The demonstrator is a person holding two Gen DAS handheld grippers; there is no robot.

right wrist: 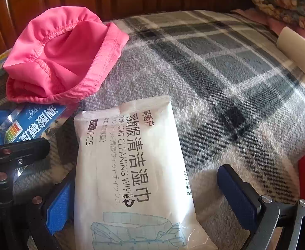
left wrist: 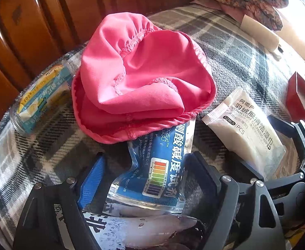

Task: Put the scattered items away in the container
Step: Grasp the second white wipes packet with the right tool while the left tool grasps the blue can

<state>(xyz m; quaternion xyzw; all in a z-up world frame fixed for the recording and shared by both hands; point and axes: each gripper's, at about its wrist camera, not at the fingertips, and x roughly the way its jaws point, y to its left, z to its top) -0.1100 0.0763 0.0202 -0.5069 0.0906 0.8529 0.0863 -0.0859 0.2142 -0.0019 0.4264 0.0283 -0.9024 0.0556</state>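
Left wrist view: left gripper parted astride blue sachet; right gripper wide astride wipes pack. Packets best centred before closure.

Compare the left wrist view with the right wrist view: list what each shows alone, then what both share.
Left only: a frosted clear packet with black lettering at the bottom edge, and a red box.
Right only: the printed coat drawing on the white wet-wipe pack.
Both: the pink elastic-edged fabric cap, the blue pH-test packet, the grey plaid blanket, and that pack.
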